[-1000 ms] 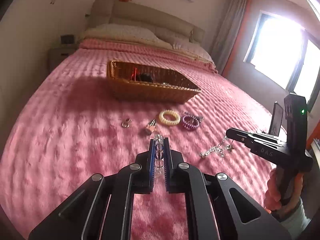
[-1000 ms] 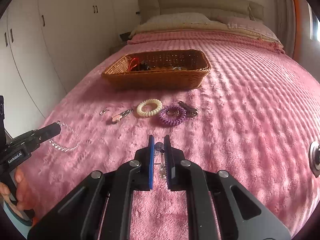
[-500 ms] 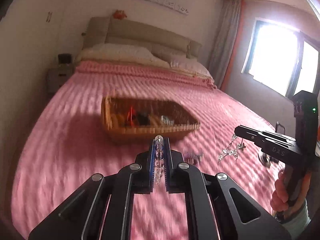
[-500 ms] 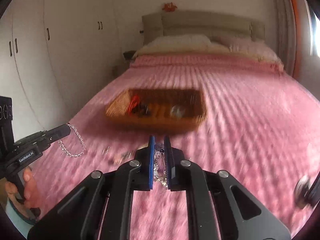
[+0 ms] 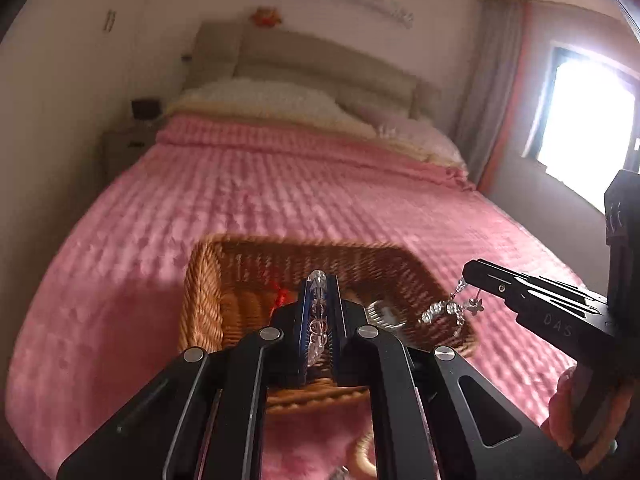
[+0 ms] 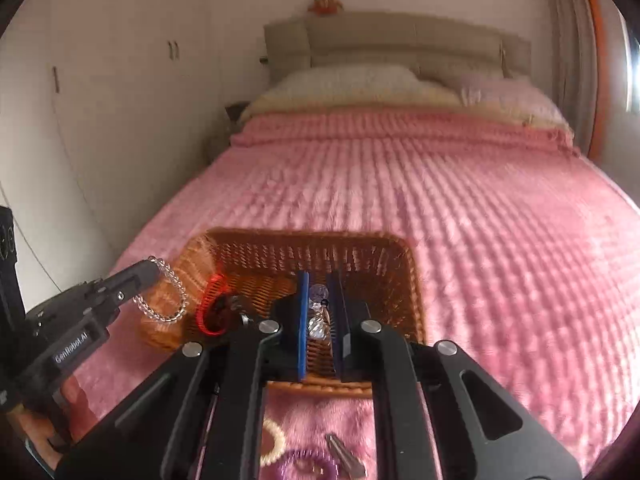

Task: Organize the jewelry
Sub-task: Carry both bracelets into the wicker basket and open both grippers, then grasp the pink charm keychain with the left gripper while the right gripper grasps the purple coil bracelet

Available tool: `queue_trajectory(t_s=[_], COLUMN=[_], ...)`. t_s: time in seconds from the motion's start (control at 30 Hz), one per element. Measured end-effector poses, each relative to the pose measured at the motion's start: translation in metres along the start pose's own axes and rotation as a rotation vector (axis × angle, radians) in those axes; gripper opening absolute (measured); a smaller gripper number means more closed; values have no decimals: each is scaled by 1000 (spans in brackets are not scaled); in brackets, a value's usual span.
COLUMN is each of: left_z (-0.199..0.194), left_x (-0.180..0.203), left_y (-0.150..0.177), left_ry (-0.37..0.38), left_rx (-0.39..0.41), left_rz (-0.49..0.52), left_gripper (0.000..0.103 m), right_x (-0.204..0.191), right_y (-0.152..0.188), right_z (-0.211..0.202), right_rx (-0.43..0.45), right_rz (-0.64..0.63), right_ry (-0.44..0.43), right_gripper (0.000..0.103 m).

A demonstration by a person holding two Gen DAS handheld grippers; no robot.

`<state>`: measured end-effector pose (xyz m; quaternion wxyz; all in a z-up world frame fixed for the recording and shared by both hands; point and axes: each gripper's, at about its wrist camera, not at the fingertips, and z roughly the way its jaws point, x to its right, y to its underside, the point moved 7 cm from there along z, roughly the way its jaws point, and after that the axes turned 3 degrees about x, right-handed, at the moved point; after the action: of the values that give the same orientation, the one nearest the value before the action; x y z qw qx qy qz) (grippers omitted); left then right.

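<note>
My left gripper [image 5: 319, 280] is shut on a clear bead bracelet [image 5: 318, 316] and hangs over the near end of the wicker basket [image 5: 204, 292]. In the right wrist view the same left gripper [image 6: 150, 270] comes in from the left, and the bead bracelet [image 6: 170, 300] dangles beside the basket's left wall. My right gripper [image 6: 319, 292] is shut on a silver chain with crystals [image 6: 318, 320] above the basket [image 6: 412, 280]. From the left wrist view the right gripper [image 5: 467, 275] holds that chain [image 5: 446, 312] over the basket's right rim.
A red coil band [image 6: 210, 306] and dark items lie inside the basket. On the pink bedspread [image 6: 500, 240] in front of it lie a cream coil band [image 6: 276, 440], a purple coil band [image 6: 308, 466] and a metal clip [image 6: 344, 456]. A hand [image 5: 564, 408] grips the right handle.
Both grippers have travelled forward over the bed with their jewelry and now hang at the basket. The loose pieces on the bedspread have slid to the bottom of the views.
</note>
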<state>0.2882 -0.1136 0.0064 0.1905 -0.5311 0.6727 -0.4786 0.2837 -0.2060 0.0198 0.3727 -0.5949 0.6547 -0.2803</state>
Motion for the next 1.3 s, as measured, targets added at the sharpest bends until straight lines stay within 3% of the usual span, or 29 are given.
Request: queue_trajectory(t_s=[0.13,0.3,0.33,0.4,0.43,0.47,0.5,0.53,0.57,0.77,0.97,1.13,1.3], left_z=[23,33,33,27,23,16,11,2,-2,-62,-108,-116,-96], left_x=[-11,-16,-18,-17,-16,-15,-13,-11,-8,7,4,-9,-5], left_y=[19,30,29,29,28,26,25,24,22,20,51,101,135], left_ry=[-18,-24,-18,-5,-7,3,10,20,22,55,81,71,61], left_rx=[-60,-99,-99,-92,-85,-74,-67,-56,-52,17,27,-45,-166], left_rz=[-21,-23,-31,-42,-43,-46,-47,-45,-40,-17,-48,-102,-61], left_gripper=[6,8,12,37,42,47,47,47,47,56,58,59,58], right_x=[7,10,11,12,12,13,13,13,12,0,-4,-3,7], right_y=[17,34,36,39,39,39,38,37,35,35,72,118,160], right_z=[43,64,66,67,67,64,58,51,44,-20,-61,-71,-60], right_rx=[-89,-144,-151,-168,-172,-172,-165,-149,-137,-63,-64,-98,-178], right_rz=[46,94,100,108,109,111,110,105,98,25,-13,-12,80], right_ry=[-7,-29,-30,-47,-53,-60,-64,-60,-55,-70,-66,-45,-80], right_gripper=[8,8,8,9,12,21,28,44,47,47,47,47,35])
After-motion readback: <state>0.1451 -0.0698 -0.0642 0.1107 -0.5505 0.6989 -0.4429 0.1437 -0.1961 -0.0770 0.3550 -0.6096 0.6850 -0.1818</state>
